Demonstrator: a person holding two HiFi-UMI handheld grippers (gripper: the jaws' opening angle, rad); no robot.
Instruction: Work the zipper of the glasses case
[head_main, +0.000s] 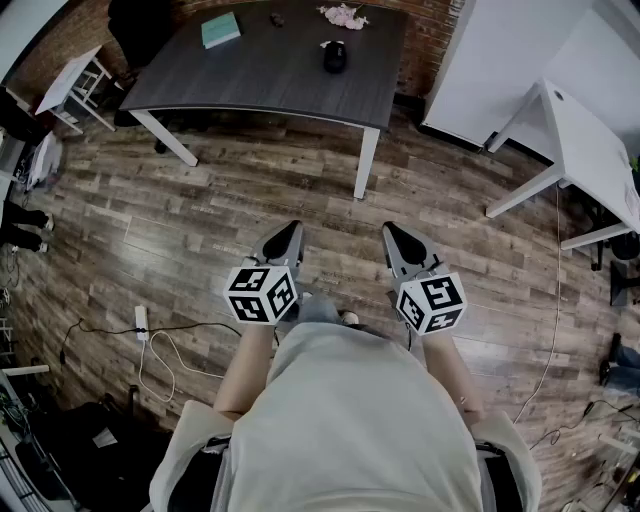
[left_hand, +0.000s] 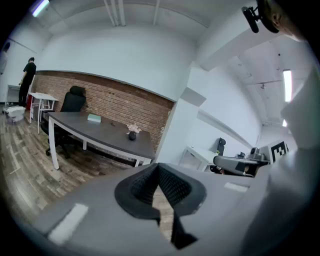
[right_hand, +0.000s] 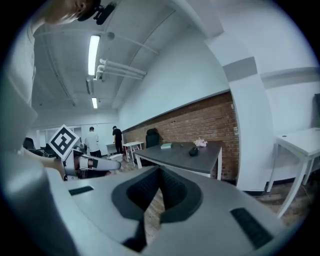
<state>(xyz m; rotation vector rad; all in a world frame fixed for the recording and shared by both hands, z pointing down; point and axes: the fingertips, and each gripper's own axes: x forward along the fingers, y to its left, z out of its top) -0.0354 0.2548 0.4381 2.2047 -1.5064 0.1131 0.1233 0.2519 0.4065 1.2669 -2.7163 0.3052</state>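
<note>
Both shut and empty: left tool (head_main: 292, 230), right tool (head_main: 390, 231). Well short of the desk (head_main: 270, 75); step close, open up, then steady the dark case (head_main: 334, 55) before pulling.

Person wearing a pale, loose short-sleeved top (head_main: 350, 420), left gripper (head_main: 293, 229) showing grey tapered jaws, black ribbed pads (left_hand: 175, 187) lining them, white cube (head_main: 262, 293) carrying black square markers, right gripper (head_main: 388, 230) sporting the same grey shell and marked cube (head_main: 432, 303).
</note>
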